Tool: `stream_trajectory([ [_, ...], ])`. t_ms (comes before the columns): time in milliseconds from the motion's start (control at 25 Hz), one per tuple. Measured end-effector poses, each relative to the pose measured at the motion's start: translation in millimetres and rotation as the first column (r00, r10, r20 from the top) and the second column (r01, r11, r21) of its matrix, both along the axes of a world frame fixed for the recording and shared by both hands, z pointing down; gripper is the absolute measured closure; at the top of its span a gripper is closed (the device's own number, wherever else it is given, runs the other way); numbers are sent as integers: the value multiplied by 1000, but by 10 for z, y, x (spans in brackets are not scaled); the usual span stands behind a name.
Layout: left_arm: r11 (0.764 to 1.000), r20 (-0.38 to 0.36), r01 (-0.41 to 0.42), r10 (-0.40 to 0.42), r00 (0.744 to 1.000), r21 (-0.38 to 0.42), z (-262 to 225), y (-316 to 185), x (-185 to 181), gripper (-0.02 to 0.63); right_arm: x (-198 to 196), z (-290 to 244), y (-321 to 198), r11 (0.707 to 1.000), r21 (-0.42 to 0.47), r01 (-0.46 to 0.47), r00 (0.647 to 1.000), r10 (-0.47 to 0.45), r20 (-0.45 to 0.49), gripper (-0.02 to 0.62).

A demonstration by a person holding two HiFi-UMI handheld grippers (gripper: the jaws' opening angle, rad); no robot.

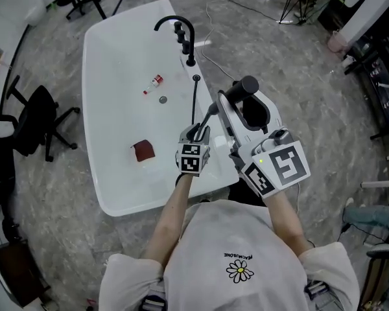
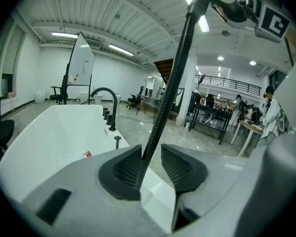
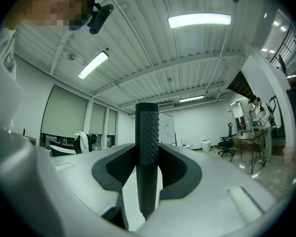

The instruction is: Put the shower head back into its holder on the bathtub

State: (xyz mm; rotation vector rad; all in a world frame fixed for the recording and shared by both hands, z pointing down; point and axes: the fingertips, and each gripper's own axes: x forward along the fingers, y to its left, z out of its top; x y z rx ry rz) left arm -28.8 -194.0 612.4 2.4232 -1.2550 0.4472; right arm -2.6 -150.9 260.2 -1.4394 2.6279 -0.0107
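Note:
The white bathtub [image 1: 94, 109] carries a black faucet [image 1: 181, 31] and a small black holder [image 1: 196, 78] on its right rim. My right gripper [image 1: 236, 112] is shut on the black knurled shower head handle [image 3: 147, 142], holding it [image 1: 241, 89] upright beside the tub. The black ribbed hose [image 1: 194, 105] runs from the rim toward my left gripper [image 1: 198, 133]. In the left gripper view the hose [image 2: 167, 93] passes between that gripper's [image 2: 150, 169] spread jaws, lying against the left pad with a gap to the right one.
A small red-and-white bottle [image 1: 155, 81], the drain [image 1: 163, 100] and a dark red object [image 1: 142, 151] lie inside the tub. A black office chair [image 1: 35, 122] stands left of it. Tripod legs and cables cross the floor behind.

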Motion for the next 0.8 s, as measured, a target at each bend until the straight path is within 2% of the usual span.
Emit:
stream_trajectory([
  [200, 996, 17, 54, -53, 998, -66, 355, -372, 9, 488, 186, -78, -304, 999, -17, 48, 998, -48, 35, 454],
  [320, 996, 35, 55, -52, 998, -77, 488, -543, 105, 489, 349, -134, -490, 998, -18, 59, 998, -59, 24, 454],
  [520, 987, 64, 74, -66, 996, -141, 787, -711, 183, 489, 550, -142, -838, 997, -36, 65, 997, -63, 39, 454],
  [600, 986, 74, 73, -63, 995, -151, 836, -768, 224, 525, 597, -144, -960, 997, -42, 69, 997, -68, 41, 454],
  [800, 979, 81, 107, -93, 992, -176, 866, -874, 220, 539, 628, -82, -1184, 993, -74, 93, 995, -90, 39, 454],
])
